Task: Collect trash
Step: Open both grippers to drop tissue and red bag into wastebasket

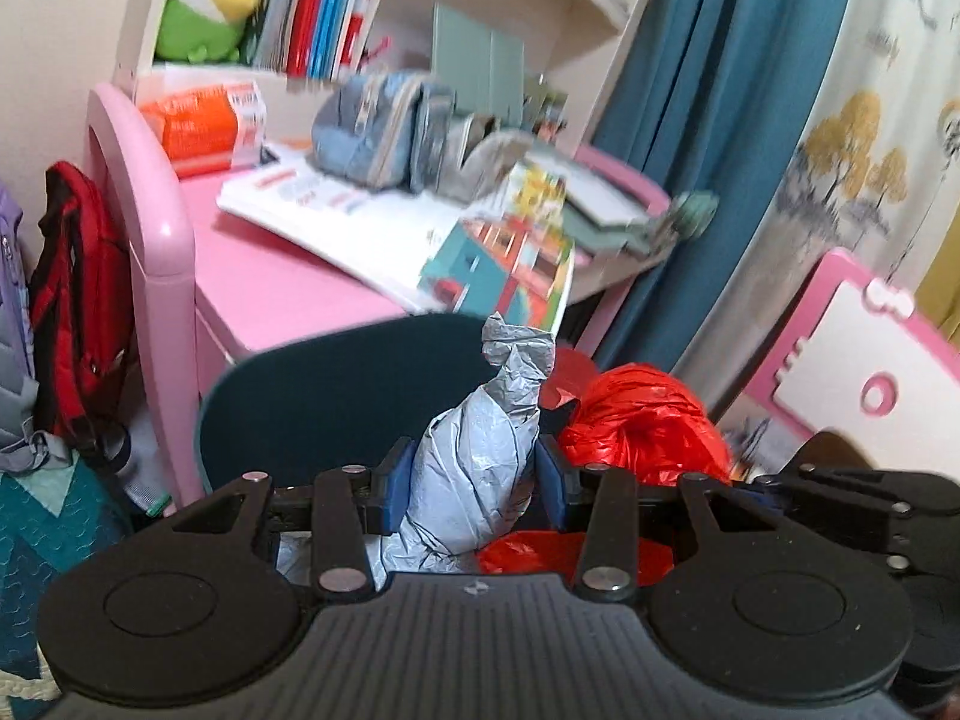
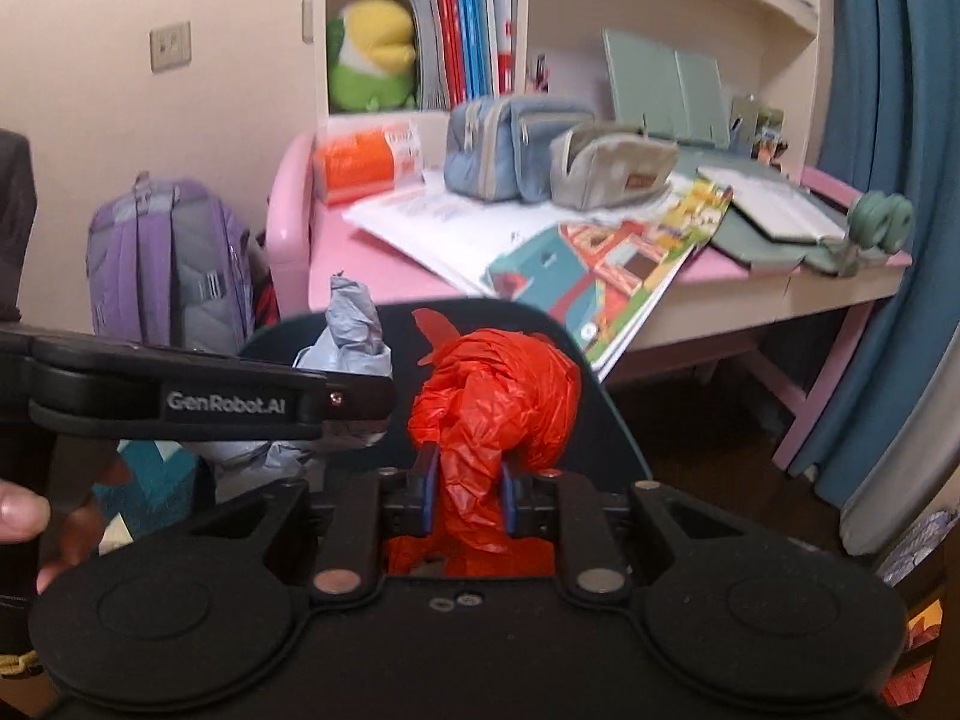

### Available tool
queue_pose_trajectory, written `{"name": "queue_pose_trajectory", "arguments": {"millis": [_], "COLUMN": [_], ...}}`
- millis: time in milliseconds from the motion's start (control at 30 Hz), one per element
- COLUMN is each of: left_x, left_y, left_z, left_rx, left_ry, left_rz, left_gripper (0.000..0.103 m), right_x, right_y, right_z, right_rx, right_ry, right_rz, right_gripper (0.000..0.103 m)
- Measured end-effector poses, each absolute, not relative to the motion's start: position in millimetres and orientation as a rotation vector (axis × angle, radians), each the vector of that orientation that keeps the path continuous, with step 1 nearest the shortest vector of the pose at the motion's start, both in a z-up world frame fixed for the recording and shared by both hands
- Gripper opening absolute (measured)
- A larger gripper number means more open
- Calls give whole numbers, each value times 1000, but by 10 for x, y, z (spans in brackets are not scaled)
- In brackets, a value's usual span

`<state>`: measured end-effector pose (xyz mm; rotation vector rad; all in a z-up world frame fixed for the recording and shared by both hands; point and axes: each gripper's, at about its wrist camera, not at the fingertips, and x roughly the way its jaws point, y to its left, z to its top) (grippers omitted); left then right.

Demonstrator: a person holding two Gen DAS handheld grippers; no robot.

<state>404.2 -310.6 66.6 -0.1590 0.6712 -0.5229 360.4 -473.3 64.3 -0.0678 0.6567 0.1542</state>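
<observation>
My left gripper (image 1: 474, 480) is shut on a grey plastic trash bag (image 1: 480, 450), pinched at its twisted neck, with the top sticking up above the fingers. My right gripper (image 2: 467, 489) is shut on a red plastic trash bag (image 2: 498, 396), gripped at its bunched neck. The red bag (image 1: 642, 426) also shows to the right in the left wrist view. The grey bag (image 2: 354, 336) and the left gripper body (image 2: 210, 399) show at the left in the right wrist view. Both bags are held in front of a dark blue chair back (image 1: 336, 396).
A pink desk (image 2: 384, 264) stands behind the chair with an open picture book (image 2: 594, 264), two pencil cases (image 2: 516, 144), an orange pack (image 2: 366, 162) and a shelf of books. A purple backpack (image 2: 168, 264) sits left of the desk. Blue curtains (image 2: 888, 180) hang at the right.
</observation>
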Motion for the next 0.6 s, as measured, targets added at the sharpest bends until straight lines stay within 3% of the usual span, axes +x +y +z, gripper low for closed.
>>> {"name": "queue_pose_trajectory", "arguments": {"millis": [333, 400, 600], "left_x": [4185, 4186, 4115], "left_y": [-3232, -3238, -3225], "left_z": [423, 412, 457], "left_rx": [-85, -81, -81], "left_ry": [783, 788, 761], "left_rz": [-510, -505, -502], "left_gripper": [43, 44, 65], "right_x": [3702, 3680, 3597], "right_y": [-4659, -4656, -4661], "right_z": [463, 471, 504], "right_rx": [-116, -118, -120], "right_ry": [755, 748, 736], "right_rz": [189, 180, 184], "right_gripper": [25, 33, 37]}}
